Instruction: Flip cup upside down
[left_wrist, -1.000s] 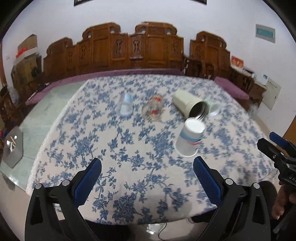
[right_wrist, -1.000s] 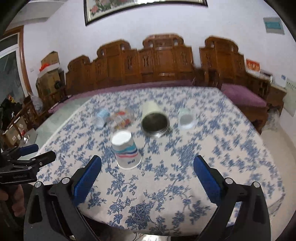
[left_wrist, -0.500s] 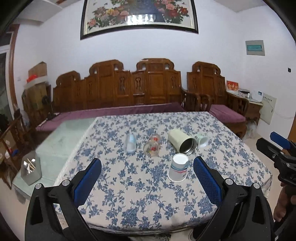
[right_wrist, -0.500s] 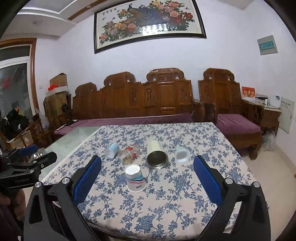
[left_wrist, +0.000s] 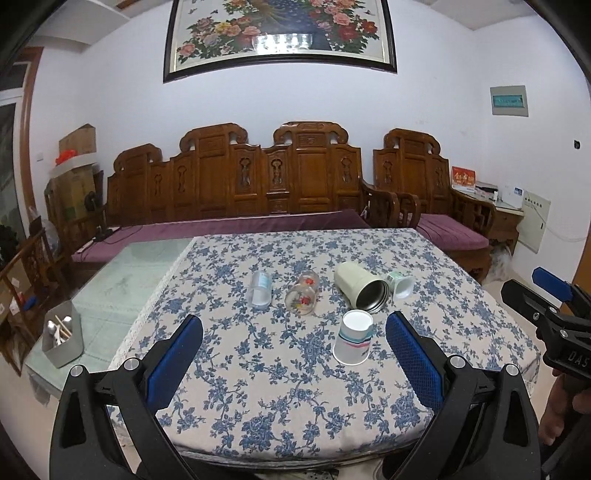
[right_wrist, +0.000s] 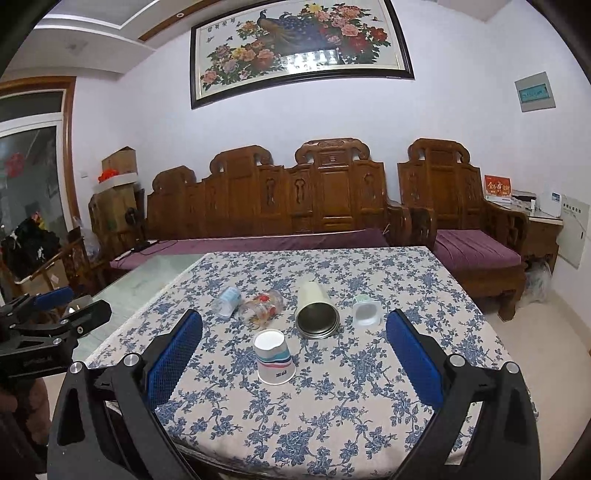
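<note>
Resting mouth-down on the flowered tablecloth (right_wrist: 332, 413), the paper cup (right_wrist: 275, 356) with coloured bands shows its white base upward; we judge the flip already done for this cup, so the step in hand reads as standing clear. To do that well, we would keep both tools off the cup and off the cloth, since a light paper cup tips at a slight knock. Behind it lie four more vessels on their sides: a cream metal tumbler (right_wrist: 316, 308) just beyond, a small white cup (right_wrist: 365, 312) to its right, a printed glass (right_wrist: 262, 304) and a clear plastic cup (right_wrist: 227, 301) to its left. We see the right gripper (right_wrist: 293, 363) with jaws spread wide, empty, touching nothing. We see the left gripper (left_wrist: 293, 363) likewise spread, empty, near the table edge.
</note>
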